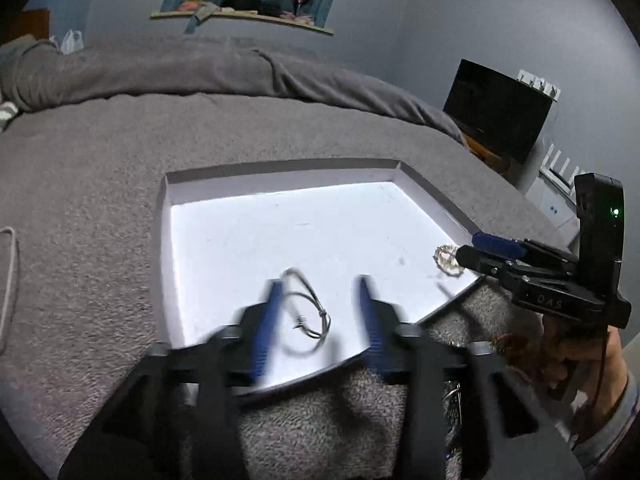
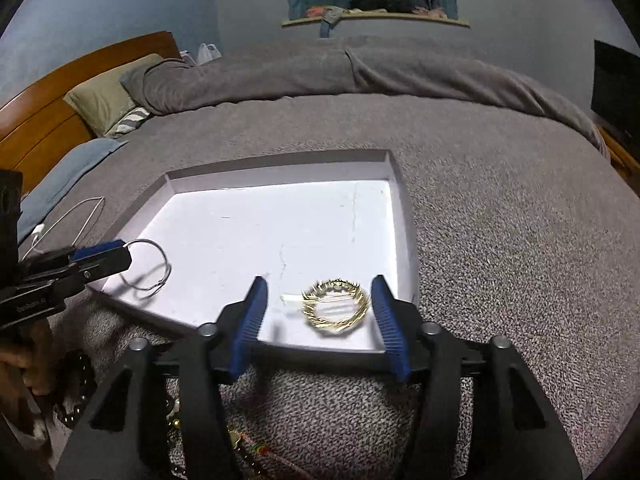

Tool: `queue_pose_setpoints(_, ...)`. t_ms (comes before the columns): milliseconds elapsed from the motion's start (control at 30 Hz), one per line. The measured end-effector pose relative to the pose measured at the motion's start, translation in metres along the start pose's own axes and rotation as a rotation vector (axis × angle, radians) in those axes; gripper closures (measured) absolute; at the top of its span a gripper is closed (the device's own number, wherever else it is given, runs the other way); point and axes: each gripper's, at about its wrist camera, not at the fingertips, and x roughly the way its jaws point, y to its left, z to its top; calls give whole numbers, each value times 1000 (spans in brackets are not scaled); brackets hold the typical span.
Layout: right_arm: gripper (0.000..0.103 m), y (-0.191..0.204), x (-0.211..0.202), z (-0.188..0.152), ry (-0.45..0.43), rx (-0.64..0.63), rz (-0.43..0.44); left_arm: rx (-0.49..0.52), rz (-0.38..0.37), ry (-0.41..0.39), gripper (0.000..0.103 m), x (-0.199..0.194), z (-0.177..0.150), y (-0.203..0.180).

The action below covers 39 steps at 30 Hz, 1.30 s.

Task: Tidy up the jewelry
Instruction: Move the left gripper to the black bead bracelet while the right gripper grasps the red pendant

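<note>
A white shallow tray (image 1: 280, 168) (image 2: 280, 160) lies on the grey bed blanket. My left gripper (image 1: 320, 285) hovers open over its near edge. A thin silver wire hoop (image 1: 320, 312) lies on the tray floor between its blue fingers, close to the left one, and neither pad presses on it. My right gripper (image 2: 319, 280) is open over the tray's near right corner, with a gold twisted bracelet (image 2: 310, 308) lying loose between its fingers. Each view also shows the other gripper from the side: the right gripper (image 1: 468, 246) next to the gold bracelet (image 1: 446, 260), the left gripper (image 2: 125, 254) by the silver hoop (image 2: 168, 268).
More jewelry lies on the blanket (image 2: 500, 240) in front of the tray: a dark bead bracelet (image 2: 76, 384) and colourful chains (image 2: 240, 448). A white cable (image 2: 72, 216) trails left of the tray. Pillows and a wooden headboard (image 2: 60, 92) stand far left. A black screen (image 1: 496, 112) stands right.
</note>
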Motion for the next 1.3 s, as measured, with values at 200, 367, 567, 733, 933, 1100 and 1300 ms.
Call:
queue_pose_setpoints(200, 46, -3, -25, -11, -60, -2, 24, 33, 1, -30, 35, -27, -10, 0)
queue_pose_setpoints(367, 45, -13, -55, -24, -116, 31, 19, 22, 4, -27, 34, -42, -24, 9)
queue_pose_setpoints(567, 41, -25, -80, -40, -148, 85, 9, -4, 2, -40, 34, -63, -39, 17)
queue_pose_setpoints(733, 41, -31, -91, -57, -142, 118, -2, -7, 8, -36, 33, -72, -54, 18)
queue_pose_setpoints(933, 41, -36, -101, -75, -129, 127, -13, -6, 10, -32, 33, -78, -67, 16)
queue_pose_setpoints(1100, 41, -32, -104, -87, -108, 118, -3, 23, -6, -26, 33, -85, -81, 2)
queue_pose_setpoints(1300, 43, -32, -107, -96, -94, 126, 39, 45, -7, -19, 33, -84, -85, -6)
